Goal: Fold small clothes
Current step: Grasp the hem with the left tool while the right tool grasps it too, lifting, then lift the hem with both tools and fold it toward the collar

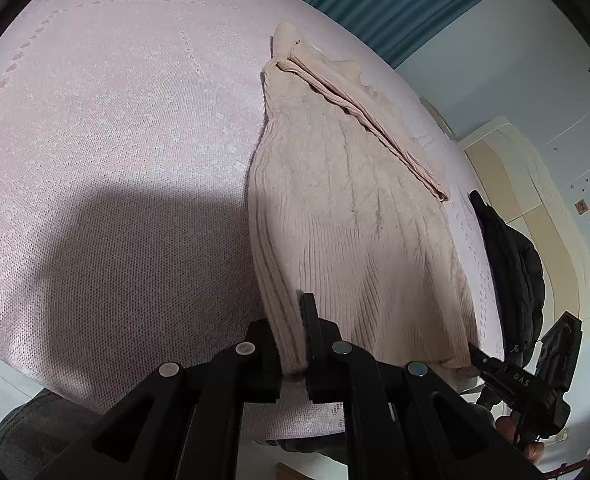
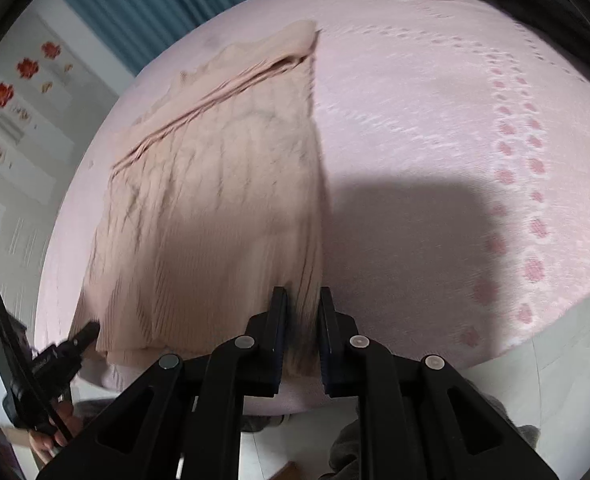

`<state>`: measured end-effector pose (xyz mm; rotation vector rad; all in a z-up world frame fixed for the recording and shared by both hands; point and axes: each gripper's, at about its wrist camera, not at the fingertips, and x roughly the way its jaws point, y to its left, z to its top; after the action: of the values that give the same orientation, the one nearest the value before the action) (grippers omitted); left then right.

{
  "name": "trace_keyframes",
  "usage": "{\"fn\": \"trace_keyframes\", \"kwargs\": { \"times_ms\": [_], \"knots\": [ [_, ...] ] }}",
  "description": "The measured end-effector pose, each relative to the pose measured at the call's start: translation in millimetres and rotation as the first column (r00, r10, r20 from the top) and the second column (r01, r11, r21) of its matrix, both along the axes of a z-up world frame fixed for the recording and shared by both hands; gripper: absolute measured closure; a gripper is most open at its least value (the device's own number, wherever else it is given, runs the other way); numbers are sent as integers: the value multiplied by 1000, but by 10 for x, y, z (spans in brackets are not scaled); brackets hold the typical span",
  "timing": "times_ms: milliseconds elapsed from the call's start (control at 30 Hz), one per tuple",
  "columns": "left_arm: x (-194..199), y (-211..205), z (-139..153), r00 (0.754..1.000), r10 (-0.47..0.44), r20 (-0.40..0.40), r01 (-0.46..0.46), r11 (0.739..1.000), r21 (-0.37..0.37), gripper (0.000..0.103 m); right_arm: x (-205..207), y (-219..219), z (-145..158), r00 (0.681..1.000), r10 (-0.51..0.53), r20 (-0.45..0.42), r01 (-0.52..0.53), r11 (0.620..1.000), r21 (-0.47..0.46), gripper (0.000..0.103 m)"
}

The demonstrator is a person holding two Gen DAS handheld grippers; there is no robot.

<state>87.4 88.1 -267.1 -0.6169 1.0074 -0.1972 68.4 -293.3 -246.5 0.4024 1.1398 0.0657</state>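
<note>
Both wrist cameras look steeply down along their fingers, close over the bed (image 1: pixel 115 140); each frames the same sweater (image 1: pixel 355 220) from opposite near corners, with the other gripper at its edge.

- The left tool (image 1: pixel 295 344) is clamped on the near corner of a beige ribbed knit garment (image 1: pixel 347 216).
- The garment lies folded on a pink woven bedspread (image 1: pixel 115 140).
- The right tool (image 1: pixel 479 357) touches its other near corner.
- A black jacket (image 1: pixel 515 264) lies just beside.

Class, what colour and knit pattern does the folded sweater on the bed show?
Pale beige sweater, ribbed with a cable-like pattern; sharpest in the left wrist view.
</note>
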Motion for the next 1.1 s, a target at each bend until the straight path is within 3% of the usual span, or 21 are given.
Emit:
{"fn": "trace_keyframes", "kwargs": {
  "times_ms": [133, 233, 367, 500, 600, 933, 1100],
  "knots": [
    [-1, 22, -10, 1000, 1, -4, -2, 1000, -18, 94, 14, 60, -7, 1000, 29, -6, -29, 999, -16, 85],
    [-9, 28, -4, 1000, 3, -1, -3, 1000, -24, 94, 22, 81, -9, 999, 53, -3, -53, 999, 5, 97],
    [-41, 81, 64, 999, 32, 38, -30, 999, -38, 97, -52, -52, 123, 997, 23, 72, -28, 998, 60, 98],
    [-81, 283, 180, 993, 80, 82, -68, 988, -138, 97, -98, -283, 191, 995, -36, 88, 24, 991, 133, 98],
    [-73, 340, 233, 993, 87, 80, -74, 985, -155, 97, -101, -369, 221, 995, -44, 90, 28, 984, 177, 98],
    [168, 342, 734, 982, 112, 153, -89, 984, -153, 97, 140, -489, 644, 983, -85, 161, 32, 951, 306, 98],
    [501, 289, 1037, 973, 127, 192, -111, 990, -91, 97, 463, -520, 892, 972, -111, 208, 35, 939, 341, 98]
  ]
}}
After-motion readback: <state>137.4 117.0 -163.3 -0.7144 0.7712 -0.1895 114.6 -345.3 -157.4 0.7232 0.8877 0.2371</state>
